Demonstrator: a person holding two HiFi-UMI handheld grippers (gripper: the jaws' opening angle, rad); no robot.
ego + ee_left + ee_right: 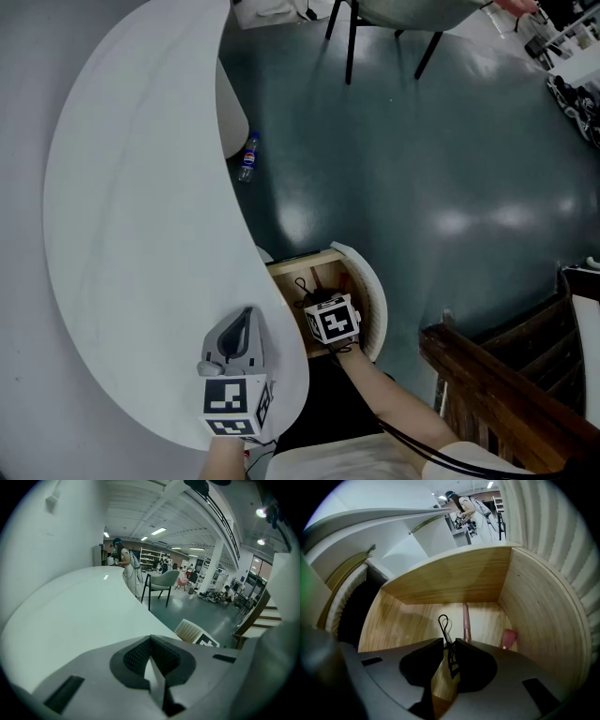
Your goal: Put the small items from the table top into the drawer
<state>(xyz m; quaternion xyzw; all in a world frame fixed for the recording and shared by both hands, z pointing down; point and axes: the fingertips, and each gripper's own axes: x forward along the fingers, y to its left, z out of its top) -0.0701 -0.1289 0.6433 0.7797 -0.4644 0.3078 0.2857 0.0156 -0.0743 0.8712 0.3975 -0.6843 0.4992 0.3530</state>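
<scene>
Inside the wooden drawer (454, 578), the right gripper (448, 641) has its jaws clamped on a black clip (451, 660); a pink pen (466, 619) lies just beyond. The left gripper (151, 639) has its jaws together, empty, above the white table (70, 620). A bottle (247, 156) sits on the floor nearby.

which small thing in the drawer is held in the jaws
The black binder clip, pinched by the right gripper; the pink stick and pink piece lie free beyond it.

You have no words or numbers to read here. The marker cube (234, 405) on your left gripper (247, 314) and the one on your right gripper (312, 302) bear only black-and-white square patterns (no letters), and the bottle (247, 157) label is too small to make out.
</scene>
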